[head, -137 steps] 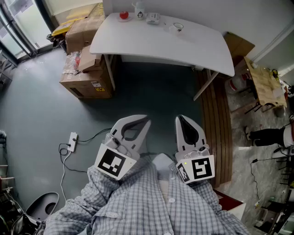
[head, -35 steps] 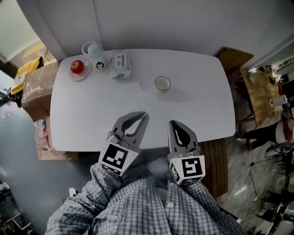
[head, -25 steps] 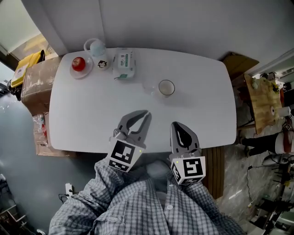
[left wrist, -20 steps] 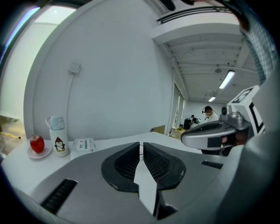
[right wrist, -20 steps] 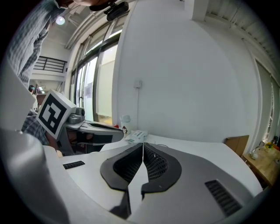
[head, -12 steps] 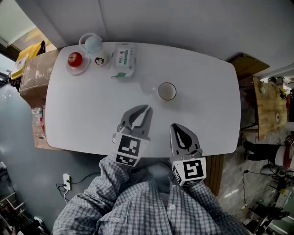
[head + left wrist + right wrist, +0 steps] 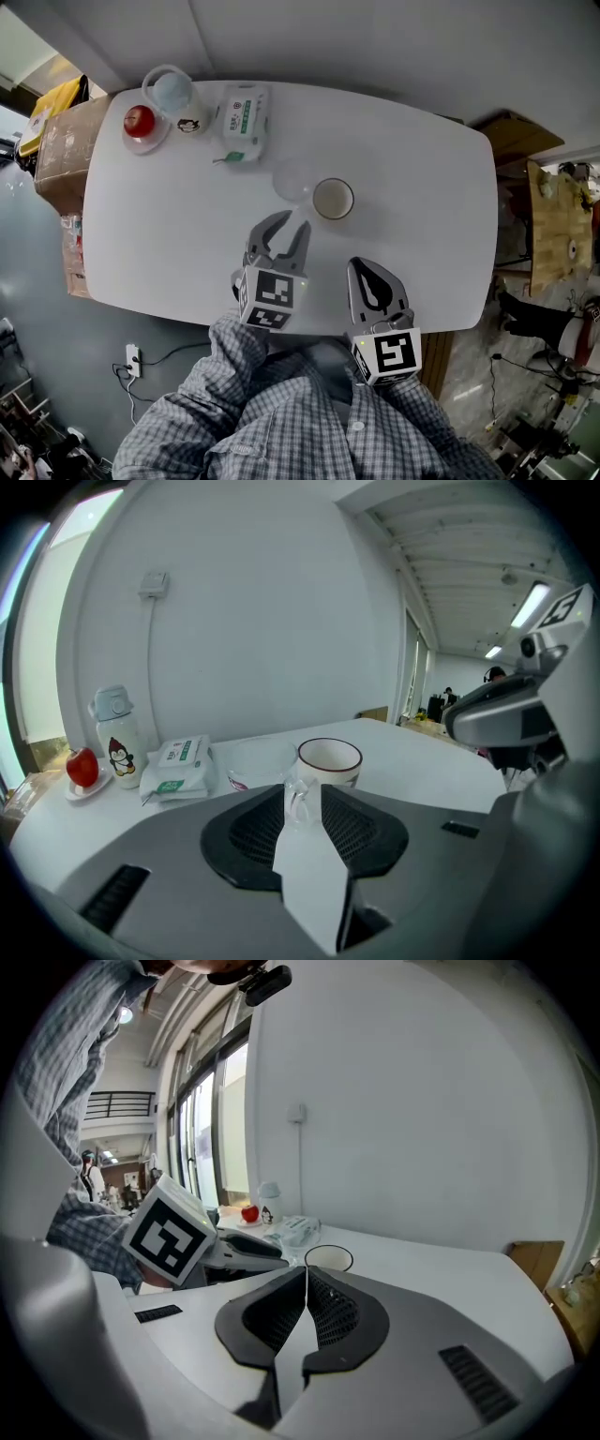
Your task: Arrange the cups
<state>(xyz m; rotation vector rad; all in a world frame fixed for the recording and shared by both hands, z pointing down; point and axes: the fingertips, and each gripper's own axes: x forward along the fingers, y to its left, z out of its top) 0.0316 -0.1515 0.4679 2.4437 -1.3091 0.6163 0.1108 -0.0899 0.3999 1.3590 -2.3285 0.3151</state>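
Two cups stand mid-table: a white cup with a dark rim and, touching its left side, a clear glass cup. My left gripper hovers just short of the glass cup, its jaws opening with nothing between them. In the left gripper view the white cup and the glass cup lie straight ahead of that gripper. My right gripper is shut and empty over the table's near edge, further from the cups. From the right gripper the white cup shows just beyond the tips.
At the white table's far left corner are an apple on a saucer, a penguin-print bottle and a pack of wipes. Cardboard boxes stand off the left end, a wooden bench off the right.
Both grippers have come forward and down over the table toward the cups. The left jaws, shut before, now stand apart. The right jaws stay shut.
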